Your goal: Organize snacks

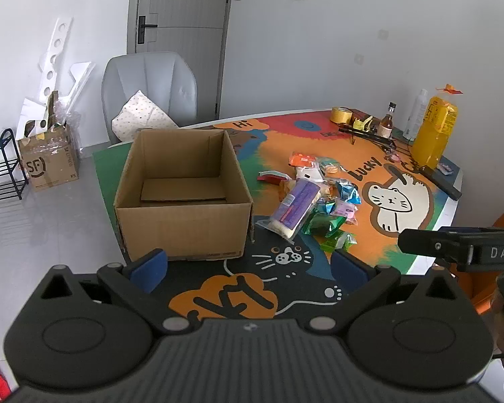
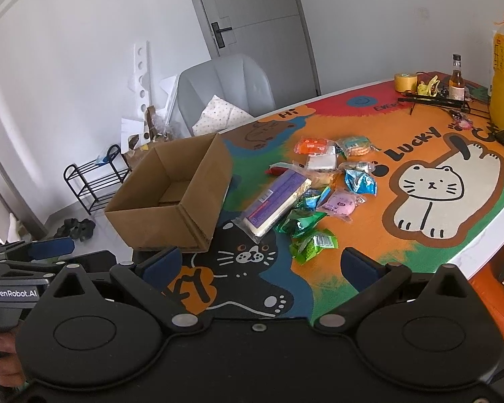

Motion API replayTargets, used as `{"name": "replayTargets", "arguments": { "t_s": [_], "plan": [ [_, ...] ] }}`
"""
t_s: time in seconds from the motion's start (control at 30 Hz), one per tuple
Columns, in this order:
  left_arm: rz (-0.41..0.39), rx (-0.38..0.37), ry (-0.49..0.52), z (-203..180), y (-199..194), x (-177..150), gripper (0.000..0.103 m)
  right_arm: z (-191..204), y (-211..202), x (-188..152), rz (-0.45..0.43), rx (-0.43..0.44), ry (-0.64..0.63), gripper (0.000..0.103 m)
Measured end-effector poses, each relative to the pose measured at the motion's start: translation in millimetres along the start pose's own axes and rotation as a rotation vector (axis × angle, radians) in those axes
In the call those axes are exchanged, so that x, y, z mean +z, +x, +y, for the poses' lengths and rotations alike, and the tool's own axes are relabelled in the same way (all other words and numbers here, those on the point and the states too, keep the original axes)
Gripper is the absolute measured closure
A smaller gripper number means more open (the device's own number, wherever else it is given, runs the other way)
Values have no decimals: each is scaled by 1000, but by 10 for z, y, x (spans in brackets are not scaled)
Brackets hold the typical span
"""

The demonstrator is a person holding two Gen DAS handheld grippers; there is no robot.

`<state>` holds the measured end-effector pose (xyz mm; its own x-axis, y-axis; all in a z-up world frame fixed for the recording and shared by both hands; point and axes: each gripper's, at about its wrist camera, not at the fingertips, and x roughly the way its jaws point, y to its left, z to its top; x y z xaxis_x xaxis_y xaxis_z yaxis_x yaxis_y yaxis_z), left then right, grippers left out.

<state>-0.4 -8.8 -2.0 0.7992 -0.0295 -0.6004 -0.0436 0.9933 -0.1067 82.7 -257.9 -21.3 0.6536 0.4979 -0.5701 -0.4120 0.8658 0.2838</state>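
Left wrist: left gripper (image 1: 248, 270) spread wide, grasping nothing; open cardboard box (image 1: 183, 194) just ahead, snack pile (image 1: 314, 198) ahead to the right.

Right wrist: right gripper (image 2: 258, 267) likewise released and empty; snack pile (image 2: 319, 184) straight ahead, cardboard box (image 2: 174, 198) ahead-left.

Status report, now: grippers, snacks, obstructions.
Left gripper open, empty; right gripper the same. Snacks piled beside empty cardboard box. Path clear.
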Motion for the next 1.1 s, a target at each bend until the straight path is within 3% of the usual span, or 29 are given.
{"name": "replayTargets", "arguments": {
  "t_s": [1.1],
  "plan": [
    [-6,5,-17,120,52,29,0,-8,145,6,7,15,-14,0]
  ]
}}
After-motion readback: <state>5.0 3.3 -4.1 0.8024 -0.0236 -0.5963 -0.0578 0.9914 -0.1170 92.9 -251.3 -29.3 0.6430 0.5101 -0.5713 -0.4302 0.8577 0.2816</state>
